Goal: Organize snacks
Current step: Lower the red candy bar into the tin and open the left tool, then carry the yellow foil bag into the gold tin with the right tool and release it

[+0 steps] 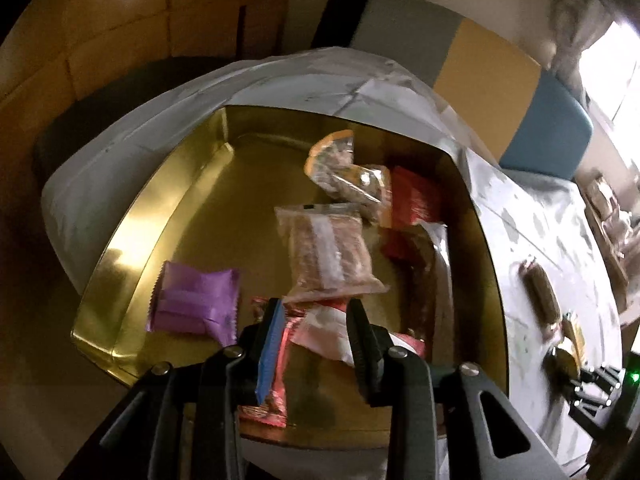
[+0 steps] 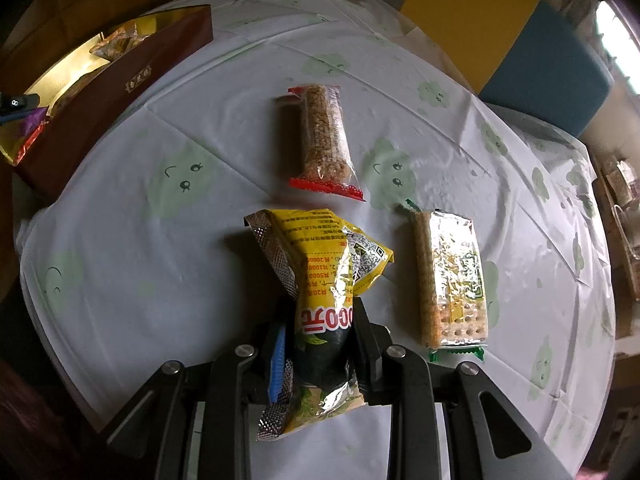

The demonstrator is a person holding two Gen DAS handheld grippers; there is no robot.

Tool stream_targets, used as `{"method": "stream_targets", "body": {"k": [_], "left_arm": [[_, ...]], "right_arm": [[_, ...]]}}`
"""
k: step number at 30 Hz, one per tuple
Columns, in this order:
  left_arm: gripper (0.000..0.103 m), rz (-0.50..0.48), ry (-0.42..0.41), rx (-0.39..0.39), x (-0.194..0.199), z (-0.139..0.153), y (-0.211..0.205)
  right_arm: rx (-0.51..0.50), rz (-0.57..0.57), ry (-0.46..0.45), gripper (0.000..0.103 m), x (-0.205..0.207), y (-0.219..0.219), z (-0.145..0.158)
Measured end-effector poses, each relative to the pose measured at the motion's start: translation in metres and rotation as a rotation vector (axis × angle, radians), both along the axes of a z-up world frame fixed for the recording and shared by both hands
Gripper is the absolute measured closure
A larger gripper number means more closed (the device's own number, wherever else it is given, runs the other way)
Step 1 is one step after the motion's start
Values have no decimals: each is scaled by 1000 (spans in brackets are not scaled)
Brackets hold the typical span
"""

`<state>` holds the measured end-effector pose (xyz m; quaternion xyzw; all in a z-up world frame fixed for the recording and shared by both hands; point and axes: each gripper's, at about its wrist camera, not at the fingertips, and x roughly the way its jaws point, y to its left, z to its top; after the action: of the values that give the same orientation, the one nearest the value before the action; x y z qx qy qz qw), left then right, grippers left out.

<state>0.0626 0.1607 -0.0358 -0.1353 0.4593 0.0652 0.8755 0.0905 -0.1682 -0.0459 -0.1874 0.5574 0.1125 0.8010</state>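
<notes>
yellow snack bag (image 2: 320, 280) pinched in right gripper (image 2: 320, 344).

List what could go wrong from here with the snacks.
1. The right tongs pinch the yellow packet across its crumpled middle; the slick foil may slip.
2. The box already holds a loose pile near the left tongs; another packet may land crooked.
3. The grain bar and cracker pack could get nudged.

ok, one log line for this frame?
left gripper: open over gold box | right gripper: shut on yellow packet | table: two bars left
</notes>
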Motion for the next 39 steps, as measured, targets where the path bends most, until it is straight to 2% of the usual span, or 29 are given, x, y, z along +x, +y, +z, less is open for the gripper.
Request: {"method": "stream_targets", "body": {"k": [9, 39], "left_arm": [[70, -60, -40, 75, -6, 14, -21], [70, -114, -107, 168, -21, 28, -33]], "right_arm": [[-1, -2, 0, 74, 1, 0, -1], [-32, 11, -19, 75, -4, 4, -2]]}}
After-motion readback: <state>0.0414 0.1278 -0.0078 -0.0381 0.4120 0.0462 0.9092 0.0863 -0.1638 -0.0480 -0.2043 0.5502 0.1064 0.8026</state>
